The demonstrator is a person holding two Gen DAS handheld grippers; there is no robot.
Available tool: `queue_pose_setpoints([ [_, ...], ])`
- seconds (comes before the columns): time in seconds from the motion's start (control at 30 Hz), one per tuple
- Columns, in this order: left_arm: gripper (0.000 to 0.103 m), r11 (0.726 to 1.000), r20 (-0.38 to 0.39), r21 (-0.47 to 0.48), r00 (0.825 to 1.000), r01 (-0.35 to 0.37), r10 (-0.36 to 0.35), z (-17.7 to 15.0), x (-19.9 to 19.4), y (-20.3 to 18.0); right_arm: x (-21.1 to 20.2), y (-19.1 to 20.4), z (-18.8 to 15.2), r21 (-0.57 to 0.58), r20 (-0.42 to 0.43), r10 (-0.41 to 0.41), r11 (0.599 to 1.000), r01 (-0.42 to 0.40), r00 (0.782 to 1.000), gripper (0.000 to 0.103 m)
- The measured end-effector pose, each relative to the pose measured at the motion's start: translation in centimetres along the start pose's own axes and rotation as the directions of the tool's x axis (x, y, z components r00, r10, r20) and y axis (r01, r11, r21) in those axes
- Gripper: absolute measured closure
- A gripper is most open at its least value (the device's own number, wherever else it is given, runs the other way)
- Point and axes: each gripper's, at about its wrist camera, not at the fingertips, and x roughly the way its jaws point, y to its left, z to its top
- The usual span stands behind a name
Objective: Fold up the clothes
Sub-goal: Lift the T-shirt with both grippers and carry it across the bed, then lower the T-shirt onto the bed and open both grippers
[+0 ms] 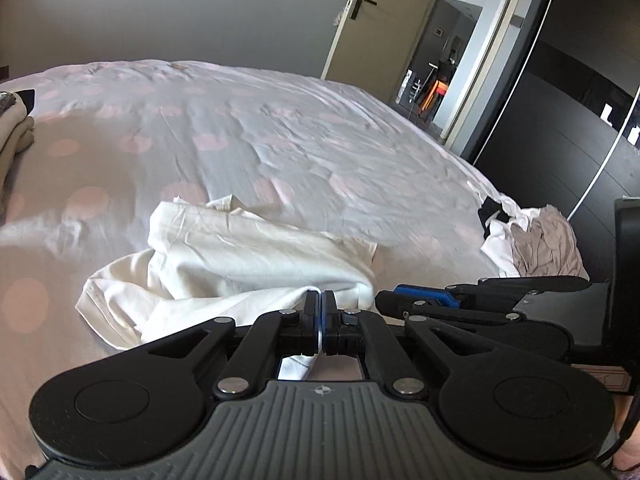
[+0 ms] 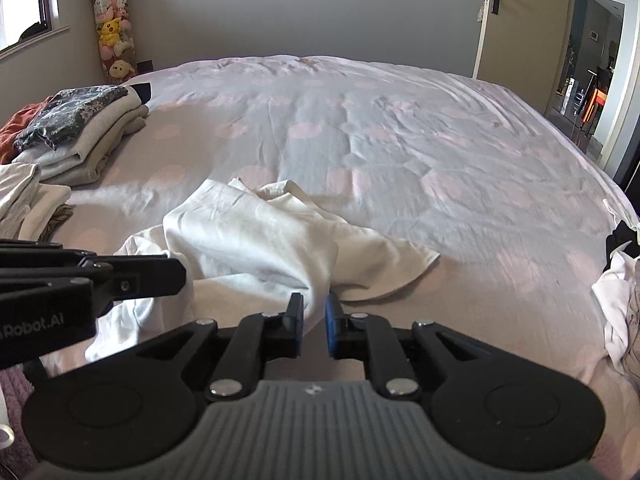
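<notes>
So you've got a white garment (image 1: pixel 248 264) bunched up near the front edge of the bed (image 1: pixel 280 140), crumpled and loosely half doubled over on the spotted cover.

Your left gripper (image 1: pixel 321 300) has its fingers pressed right together with a thin edge of that white cloth pinched between the blue pads. You can see the fabric running through the clamp and poking out underneath it.

Your right gripper (image 2: pixel 314 312) sits just beside the left one, pointing the same way. Its fingers are only a narrow gap apart, and a fold of the garment (image 2: pixel 280 240) hangs into that gap. The pads don't look like they're squeezing it, though the cloth seems to brush the left one.

Over at the left side of the bed there's a stack of folded clothes (image 2: pixel 80 136) with a dark floral piece on top. At the right edge lies a heap of unfolded laundry (image 1: pixel 536 240), white, beige and a bit of black. The door (image 2: pixel 516 20) at the far right stands open.
</notes>
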Motion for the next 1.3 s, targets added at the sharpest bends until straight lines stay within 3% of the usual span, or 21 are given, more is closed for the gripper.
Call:
queue_pose_setpoints([
  [0.13, 0.096, 1.000, -0.041, 0.000, 0.999, 0.007, -0.007, -0.9, -0.1, -0.1, -0.7, 0.2, -0.7, 0.005, -0.003, 0.020, 1.000, -0.020, 1.000, 0.080],
  [0.27, 0.071, 1.000, -0.038, 0.023, 0.999, 0.011, -0.010, -1.3, -1.7, 0.1, -1.6, 0.7, -0.9, -0.006, 0.014, 0.038, 0.999, -0.038, 0.999, 0.078],
  [0.37, 0.063, 1.000, -0.048, 0.015, 0.999, -0.006, 0.007, -1.6, -2.9, 0.8, -2.4, 1.2, -0.8, -0.017, 0.030, 0.051, 0.999, -0.051, 0.998, 0.077],
  [0.57, 0.063, 0.999, -0.064, -0.021, 0.997, -0.047, 0.046, -2.1, -4.8, 2.7, -3.5, 2.9, -1.1, -0.054, 0.039, 0.112, 0.992, -0.110, 0.993, 0.073],
  [0.77, 0.063, 0.998, -0.080, -0.047, 0.996, -0.035, 0.031, -2.6, -5.7, 3.8, -3.3, 5.1, -1.3, -0.093, 0.007, 0.194, 0.977, -0.193, 0.981, 0.073],
  [1.0, 0.064, 0.999, -0.097, -0.033, 0.995, -0.028, 0.025, -2.9, -6.3, 4.0, -3.2, 6.0, -1.5, -0.133, -0.022, 0.233, 0.963, -0.234, 0.972, 0.069],
  [1.17, 0.064, 0.999, -0.101, -0.016, 0.994, -0.041, 0.039, -2.7, -7.2, 4.5, -2.8, 7.1, -2.2, -0.169, -0.070, 0.291, 0.939, -0.299, 0.954, 0.063],
  [1.3, 0.064, 0.992, -0.118, -0.038, 0.987, -0.119, 0.114, -2.4, -7.4, 5.6, -2.7, 8.3, -2.6, -0.200, -0.098, 0.337, 0.915, -0.350, 0.936, 0.056],
])
